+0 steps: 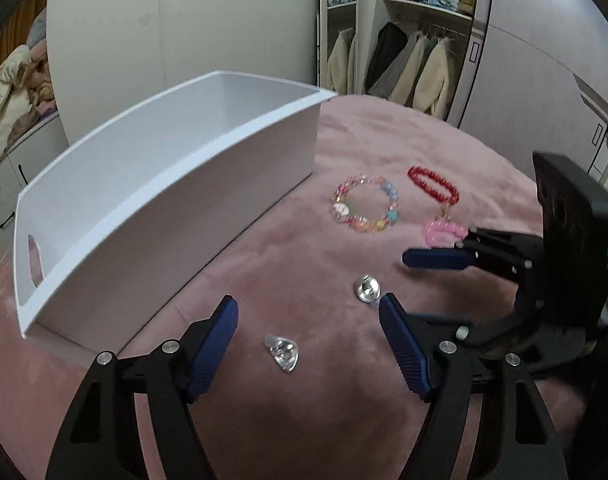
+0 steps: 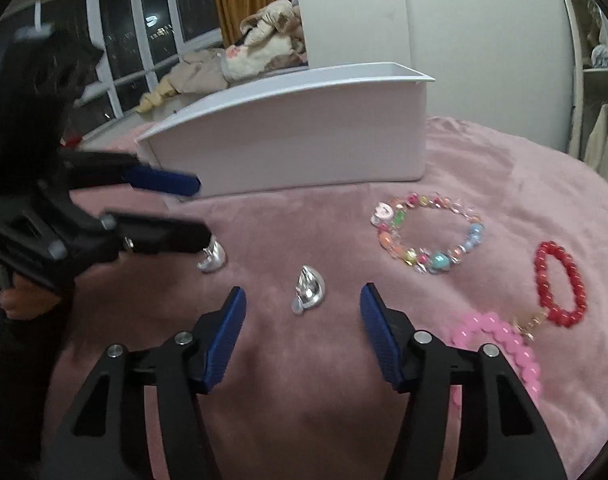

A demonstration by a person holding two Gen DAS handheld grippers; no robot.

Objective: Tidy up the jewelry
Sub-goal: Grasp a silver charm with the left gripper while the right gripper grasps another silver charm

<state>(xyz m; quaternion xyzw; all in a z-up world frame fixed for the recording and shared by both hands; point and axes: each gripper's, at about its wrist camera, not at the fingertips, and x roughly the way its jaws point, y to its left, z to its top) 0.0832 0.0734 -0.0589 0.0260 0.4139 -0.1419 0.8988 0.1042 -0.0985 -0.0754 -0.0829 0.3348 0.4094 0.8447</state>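
Observation:
On the pink blanket lie two silver earrings, one (image 1: 283, 353) between my open left gripper's (image 1: 308, 312) fingers and one (image 1: 367, 289) by its right fingertip. In the right wrist view the second earring (image 2: 308, 289) sits just ahead of my open right gripper (image 2: 303, 300), and the first (image 2: 211, 259) lies by the left gripper (image 2: 199, 210). A multicoloured bead bracelet (image 1: 366, 205), a red bead bracelet (image 1: 432, 184) and a pink bead bracelet (image 1: 444, 233) lie further right. The white box (image 1: 115, 216) stands empty at the left.
The right gripper (image 1: 428, 258) reaches in from the right in the left wrist view, near the pink bracelet. An open wardrobe with hanging coats (image 1: 404, 68) stands behind the bed. Piled clothes (image 2: 239, 60) lie by the window.

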